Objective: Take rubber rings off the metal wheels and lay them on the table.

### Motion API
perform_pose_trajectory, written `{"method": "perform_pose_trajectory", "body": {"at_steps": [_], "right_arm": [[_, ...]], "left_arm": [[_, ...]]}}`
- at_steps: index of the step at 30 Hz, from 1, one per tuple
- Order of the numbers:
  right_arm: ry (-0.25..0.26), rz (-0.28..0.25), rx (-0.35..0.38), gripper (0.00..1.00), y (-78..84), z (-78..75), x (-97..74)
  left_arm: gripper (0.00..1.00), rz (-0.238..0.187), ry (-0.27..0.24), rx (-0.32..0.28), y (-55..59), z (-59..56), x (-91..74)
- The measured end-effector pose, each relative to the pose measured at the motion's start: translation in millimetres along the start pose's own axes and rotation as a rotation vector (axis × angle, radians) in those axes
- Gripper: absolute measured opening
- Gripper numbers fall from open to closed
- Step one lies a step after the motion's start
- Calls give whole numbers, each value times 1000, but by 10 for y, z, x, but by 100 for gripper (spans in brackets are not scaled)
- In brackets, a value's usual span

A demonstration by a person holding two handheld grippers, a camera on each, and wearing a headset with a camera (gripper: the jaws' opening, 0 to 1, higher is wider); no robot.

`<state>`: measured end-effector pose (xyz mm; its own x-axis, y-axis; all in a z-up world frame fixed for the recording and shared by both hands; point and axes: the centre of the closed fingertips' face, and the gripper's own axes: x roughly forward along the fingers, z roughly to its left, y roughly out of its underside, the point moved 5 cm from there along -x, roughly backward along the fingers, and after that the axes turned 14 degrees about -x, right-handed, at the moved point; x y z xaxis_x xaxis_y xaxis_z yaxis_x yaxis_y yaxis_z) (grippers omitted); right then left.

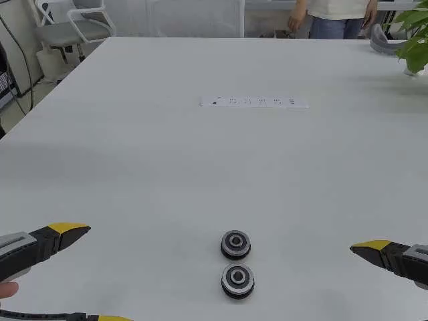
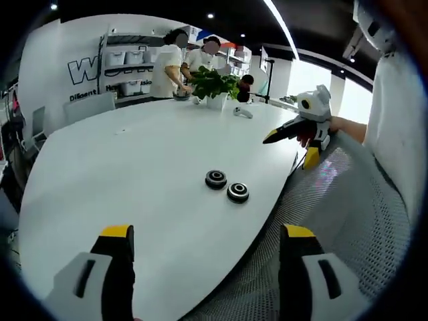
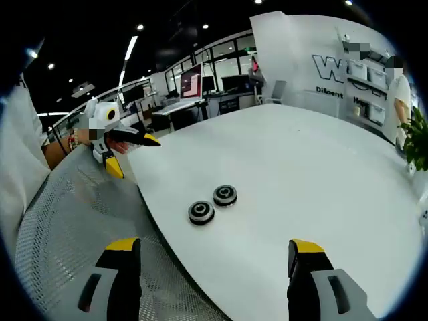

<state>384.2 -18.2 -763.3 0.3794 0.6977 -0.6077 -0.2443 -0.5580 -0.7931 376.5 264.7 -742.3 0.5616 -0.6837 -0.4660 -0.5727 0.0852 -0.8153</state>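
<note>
Two small metal wheels, each with a black rubber ring around it, lie flat side by side near the table's front edge: the farther wheel [image 1: 235,244] [image 2: 215,178] [image 3: 225,195] and the nearer wheel [image 1: 237,280] [image 2: 237,192] [image 3: 200,212]. My left gripper [image 1: 87,274] [image 2: 207,233] hovers to their left, open and holding nothing. My right gripper [image 3: 215,245] is off to their right, also open and holding nothing; one yellow fingertip [image 1: 371,247] of it shows in the head view. Both grippers are well apart from the wheels.
The white table [image 1: 200,167] stretches far ahead, with a flush socket strip [image 1: 254,101] in its middle. A plant [image 1: 414,40] stands at the far right, chairs [image 1: 73,20] at the far left, a person [image 1: 334,13] beyond the far end.
</note>
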Motion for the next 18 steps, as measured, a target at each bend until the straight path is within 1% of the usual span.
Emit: {"method": "perform_pose_trajectory", "body": {"at_steps": [5,12,15,18], "right_arm": [[0,3,-5,93,5,-3,-2],[21,-38,14,93,-41,-21,-30],[25,-29,10,93,-35,-17,-28],[13,-22,-1,93,-31,6,-18]], "left_arm": [[99,-2,-2,-4,-3,3,3],[99,17,6,1,17,-12,14],[99,16,-1,1,17,-8,12],[99,7,-5,-6,9,-4,9]]}}
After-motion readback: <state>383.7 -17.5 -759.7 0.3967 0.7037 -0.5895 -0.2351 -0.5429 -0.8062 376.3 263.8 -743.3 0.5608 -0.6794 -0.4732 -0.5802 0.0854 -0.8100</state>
